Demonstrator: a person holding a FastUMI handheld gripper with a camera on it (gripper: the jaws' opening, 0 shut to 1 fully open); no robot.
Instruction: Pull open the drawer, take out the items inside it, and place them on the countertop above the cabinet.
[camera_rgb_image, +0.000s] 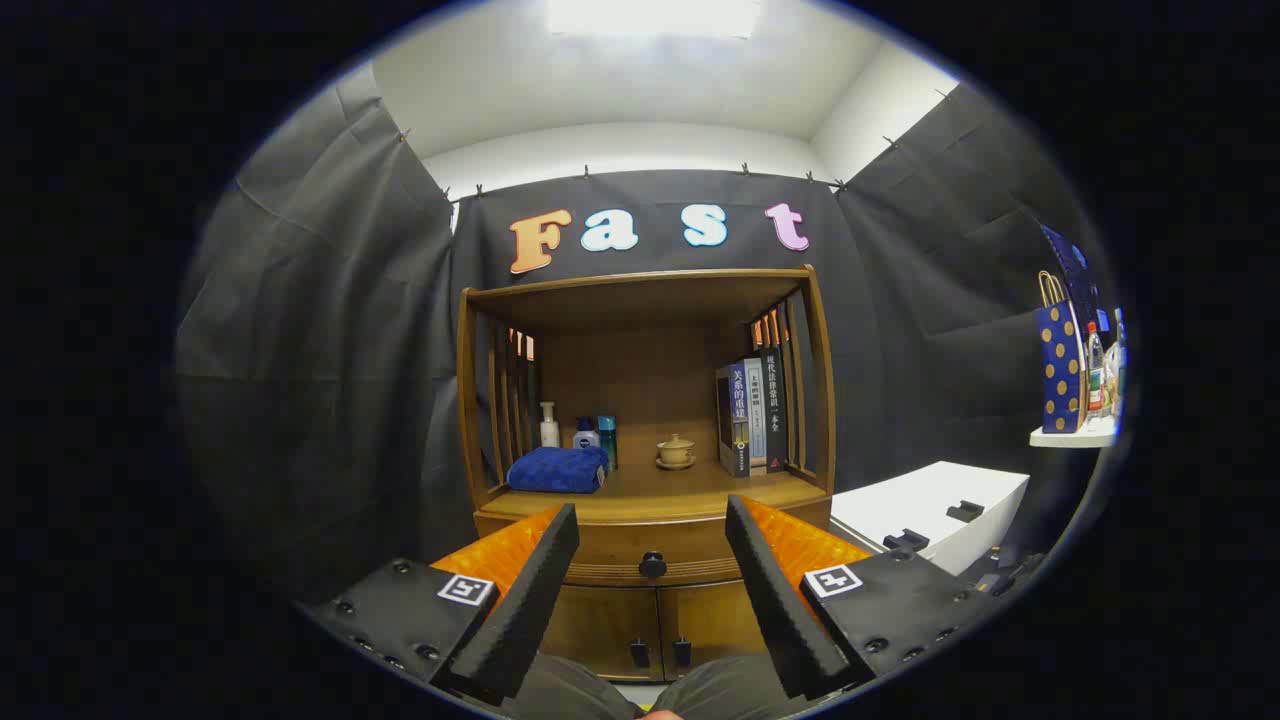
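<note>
- The tongs (651, 545) are seen spread wide apart, with nothing held between their two black foam-faced fingers (528, 600); orange bodies and small square black-and-white markers are carried behind the pads.
- A brown wooden cabinet (650, 600) is faced straight on, some way ahead of the fingers.
- The wooden drawer (650, 555) is found shut, directly under the worktop, and its round black knob (652, 565) is framed in the gap between the two fingertips, apart from both.
- Two lower cabinet doors (655, 625) with small dark handles are seen closed beneath the drawer.
- The wooden worktop (670, 485) above the drawer is enclosed by a slatted wooden hutch (640, 290) with an open front.
- On the left of the worktop a folded blue towel (558, 470) is laid, and behind it a white pump bottle (548, 425), a small dark blue jar (586, 436) and a teal bottle (607, 440) are stood close together.
- Near the middle, a small tan lidded cup on a saucer (676, 451) is set.
- Against the right slats a row of upright books (755, 415) is stood.
- To the right of the cabinet, a white box-shaped unit (930, 510) is seen, and beyond it a blue paper bag with gold dots (1060, 365) and a bottle on a white shelf (1075, 437).
- Grey-trousered knees of a person (640, 695) are visible below the fingers.
</note>
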